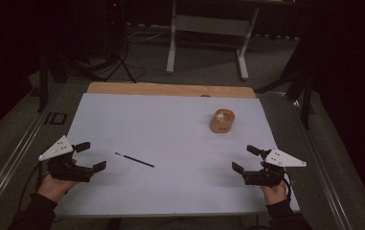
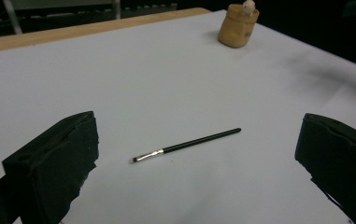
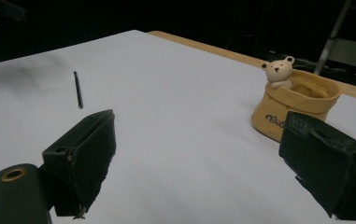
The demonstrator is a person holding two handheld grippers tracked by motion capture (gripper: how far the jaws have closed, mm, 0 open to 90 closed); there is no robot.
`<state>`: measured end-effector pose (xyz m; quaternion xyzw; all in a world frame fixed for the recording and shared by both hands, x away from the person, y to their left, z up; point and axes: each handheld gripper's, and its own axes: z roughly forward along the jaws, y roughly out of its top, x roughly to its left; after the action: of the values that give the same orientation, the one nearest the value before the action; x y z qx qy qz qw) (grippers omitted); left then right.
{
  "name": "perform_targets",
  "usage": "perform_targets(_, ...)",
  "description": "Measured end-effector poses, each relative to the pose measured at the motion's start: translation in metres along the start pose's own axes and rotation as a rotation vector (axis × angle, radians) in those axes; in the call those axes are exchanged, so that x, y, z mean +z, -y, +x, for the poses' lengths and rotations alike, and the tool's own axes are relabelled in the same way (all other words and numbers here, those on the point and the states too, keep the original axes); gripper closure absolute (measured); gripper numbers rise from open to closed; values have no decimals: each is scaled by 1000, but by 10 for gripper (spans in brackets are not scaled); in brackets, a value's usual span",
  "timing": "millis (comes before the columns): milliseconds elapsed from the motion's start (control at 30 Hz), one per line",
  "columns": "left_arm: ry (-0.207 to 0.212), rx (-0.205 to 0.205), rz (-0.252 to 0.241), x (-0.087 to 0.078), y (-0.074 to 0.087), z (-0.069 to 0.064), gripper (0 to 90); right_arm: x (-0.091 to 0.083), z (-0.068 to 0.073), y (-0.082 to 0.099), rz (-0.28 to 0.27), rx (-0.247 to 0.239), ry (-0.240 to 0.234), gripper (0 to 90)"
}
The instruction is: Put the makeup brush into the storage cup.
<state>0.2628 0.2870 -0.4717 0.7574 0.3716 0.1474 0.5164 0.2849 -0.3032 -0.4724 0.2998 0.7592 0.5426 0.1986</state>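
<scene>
A thin black brush [image 1: 134,160] lies flat on the white table [image 1: 170,129], near the left gripper [image 1: 90,156]. That gripper's jaws are wide apart and hold nothing. The right gripper [image 1: 245,159] is wide apart too, with nothing in it. A little tan pot [image 1: 222,120] with a tiny bear [image 3: 279,71] on its rim stands farther back, toward the right.

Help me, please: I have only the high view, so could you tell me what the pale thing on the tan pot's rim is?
Observer: In the right gripper view it is a small bear figure peeking over the rim of the pot.
Operator: Thank you. Which end of the brush carries the bristles?
Observer: The left gripper view shows the brush with its silver ferrule at the end nearer the left claw.
</scene>
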Motion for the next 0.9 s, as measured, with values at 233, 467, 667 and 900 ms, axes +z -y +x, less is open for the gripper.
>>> perform_targets(233, 34, 73, 43, 5, -19, 3, 0, 1, 0, -1, -7, 1, 3, 109)
perform_targets(467, 63, 137, 78, 11, -38, 4, 0, 1, 0, 0, -3, -2, 1, 109)
perform_targets(667, 72, 183, 128, 16, -50, 6, 0, 1, 0, 0, -9, -2, 4, 109)
perform_targets(900, 91, 239, 171, 25, -62, 9, 0, 2, 0, 1, -3, 2, 1, 109)
